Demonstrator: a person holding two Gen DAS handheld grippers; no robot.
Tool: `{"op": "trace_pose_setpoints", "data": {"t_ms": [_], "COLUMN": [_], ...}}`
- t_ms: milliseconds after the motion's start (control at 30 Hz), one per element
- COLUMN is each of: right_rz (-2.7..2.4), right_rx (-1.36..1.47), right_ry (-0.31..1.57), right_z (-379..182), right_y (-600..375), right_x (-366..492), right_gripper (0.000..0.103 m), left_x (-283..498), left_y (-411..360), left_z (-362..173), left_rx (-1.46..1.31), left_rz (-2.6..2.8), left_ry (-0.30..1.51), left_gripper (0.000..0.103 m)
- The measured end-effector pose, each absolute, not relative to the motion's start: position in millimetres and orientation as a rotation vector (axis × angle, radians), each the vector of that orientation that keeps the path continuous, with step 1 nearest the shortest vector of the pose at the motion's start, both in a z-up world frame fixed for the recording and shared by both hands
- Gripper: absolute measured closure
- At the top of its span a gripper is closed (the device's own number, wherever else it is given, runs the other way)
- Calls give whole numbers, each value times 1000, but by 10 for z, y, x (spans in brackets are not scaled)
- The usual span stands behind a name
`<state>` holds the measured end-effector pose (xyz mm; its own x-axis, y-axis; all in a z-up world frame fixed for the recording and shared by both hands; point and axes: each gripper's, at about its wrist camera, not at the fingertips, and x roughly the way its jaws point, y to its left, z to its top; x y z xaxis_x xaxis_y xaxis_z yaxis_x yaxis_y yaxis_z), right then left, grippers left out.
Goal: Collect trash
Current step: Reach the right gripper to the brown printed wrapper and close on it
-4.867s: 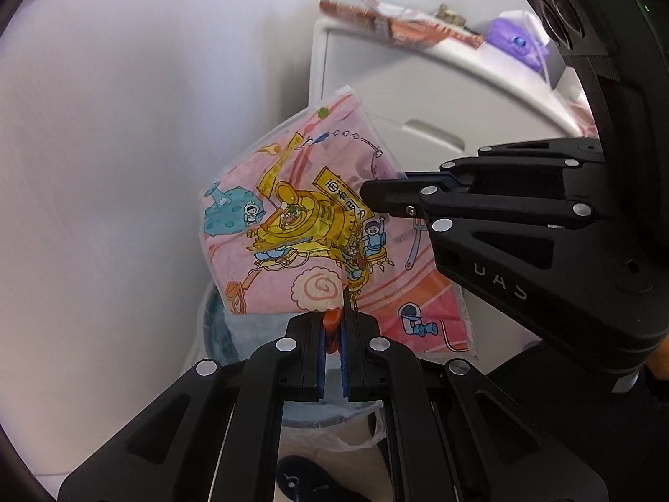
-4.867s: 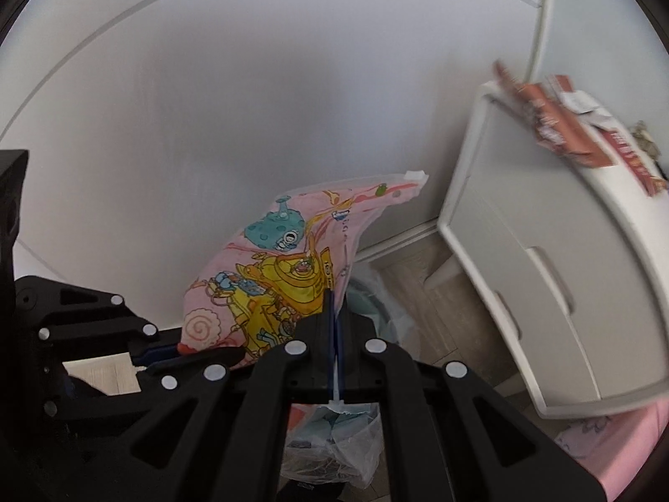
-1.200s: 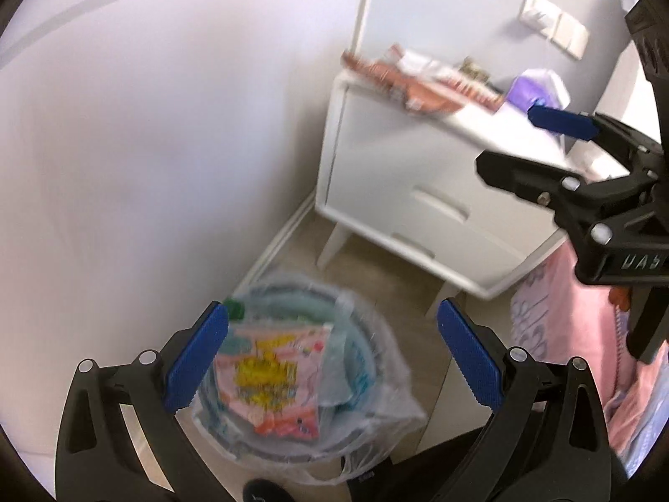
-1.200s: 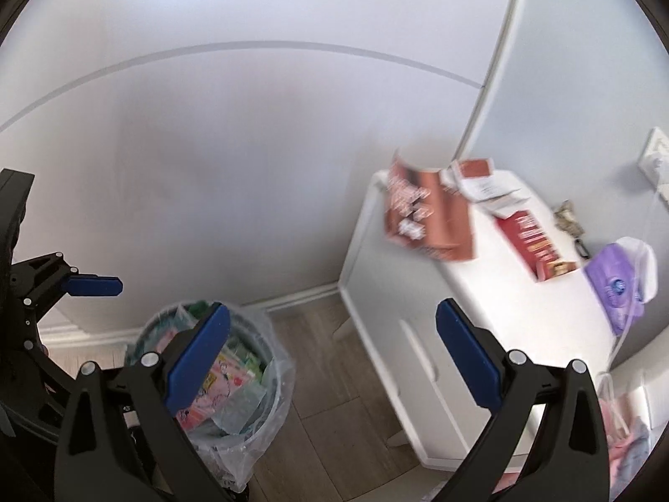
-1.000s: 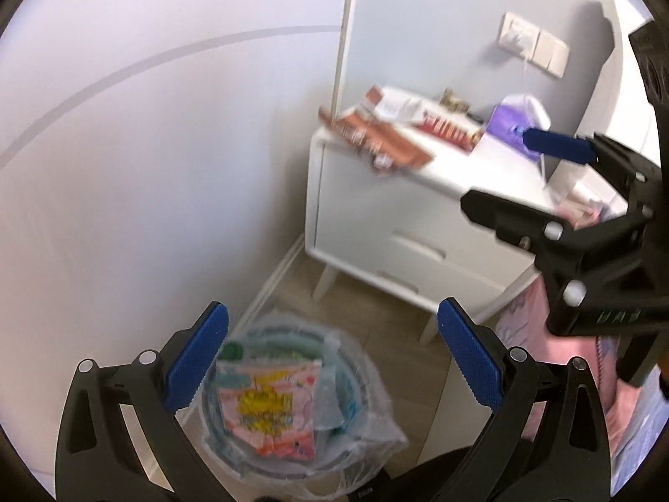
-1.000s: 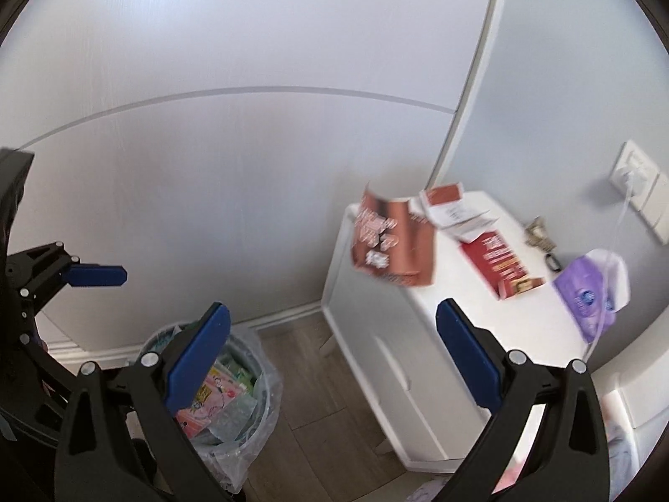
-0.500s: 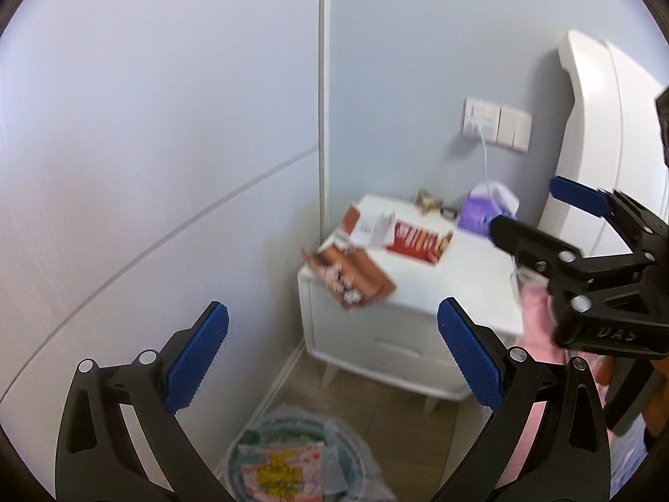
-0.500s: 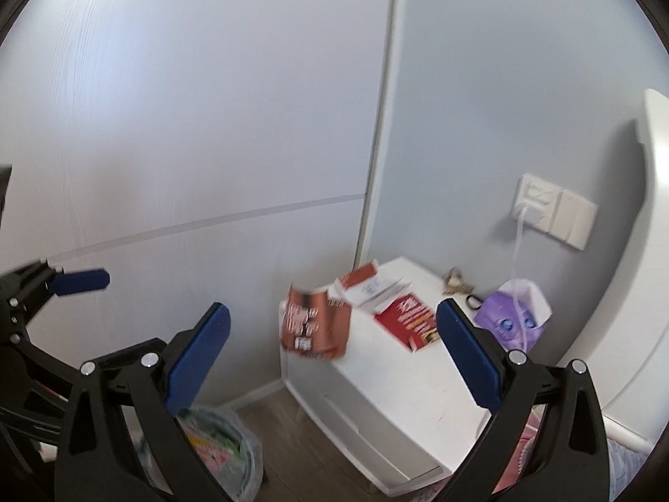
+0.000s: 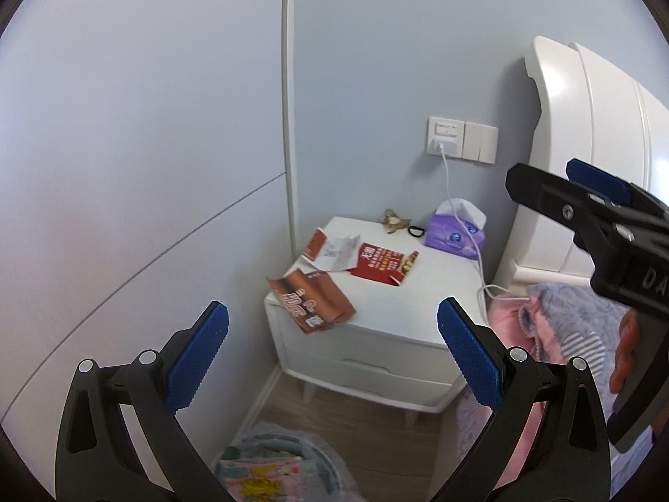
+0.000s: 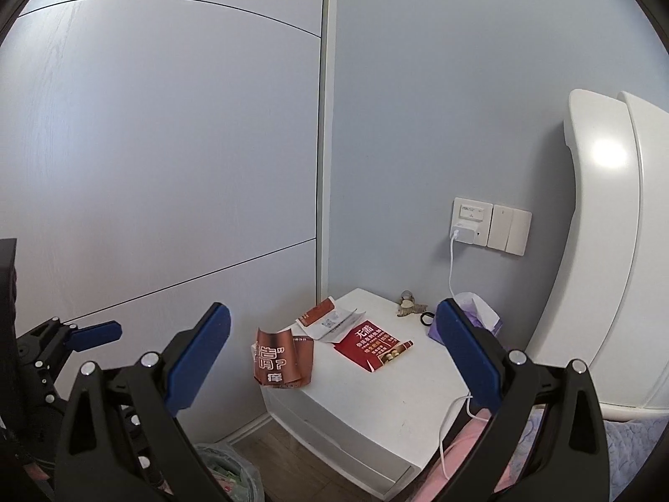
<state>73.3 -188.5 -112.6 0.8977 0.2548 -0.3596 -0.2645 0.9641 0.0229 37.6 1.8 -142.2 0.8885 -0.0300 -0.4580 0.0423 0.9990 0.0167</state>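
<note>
On the white nightstand (image 9: pixel 418 305) (image 10: pixel 401 410) lie a brown wrapper (image 9: pixel 311 299) (image 10: pixel 282 357) hanging over its left edge, a red flyer (image 9: pixel 382 261) (image 10: pixel 372 345) and a white paper slip (image 9: pixel 336 249) (image 10: pixel 330 322). The lined bin (image 9: pixel 276 472) (image 10: pixel 230 477) stands on the floor below, with a pink cartoon bag (image 9: pixel 263 481) inside. My left gripper (image 9: pixel 332 353) is open and holds nothing, well short of the nightstand. My right gripper (image 10: pixel 334 347) is open too and holds nothing. The right gripper (image 9: pixel 585 205) also shows at the right of the left wrist view.
A purple tissue pack (image 9: pixel 455 232) (image 10: pixel 481 313), a small trinket (image 9: pixel 393 221) and a black hair tie (image 9: pixel 416 231) sit at the nightstand's back. A white charger cable (image 9: pixel 455 213) hangs from the wall socket (image 10: pixel 470 219). A white headboard (image 9: pixel 593 159) and pink bedding (image 9: pixel 543 330) stand right.
Both grippers let go of the pink cartoon bag, which now lies in the bin. Both have opened, risen and swung up toward the nightstand.
</note>
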Motion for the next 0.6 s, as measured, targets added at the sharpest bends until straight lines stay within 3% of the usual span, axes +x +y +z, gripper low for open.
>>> {"op": "trace_pose_setpoints", "data": {"t_ms": [600], "right_rz": [254], "right_rx": [-51], "right_ry": [557], "right_z": [-1725], "right_y": [-1869], "right_x": [954], "right_gripper": [7], "left_x": [522], "left_y": [5], "left_z": [-1940], "left_rx": [66], "left_rz": [-97], "left_ry": [620], "left_gripper": [6]}}
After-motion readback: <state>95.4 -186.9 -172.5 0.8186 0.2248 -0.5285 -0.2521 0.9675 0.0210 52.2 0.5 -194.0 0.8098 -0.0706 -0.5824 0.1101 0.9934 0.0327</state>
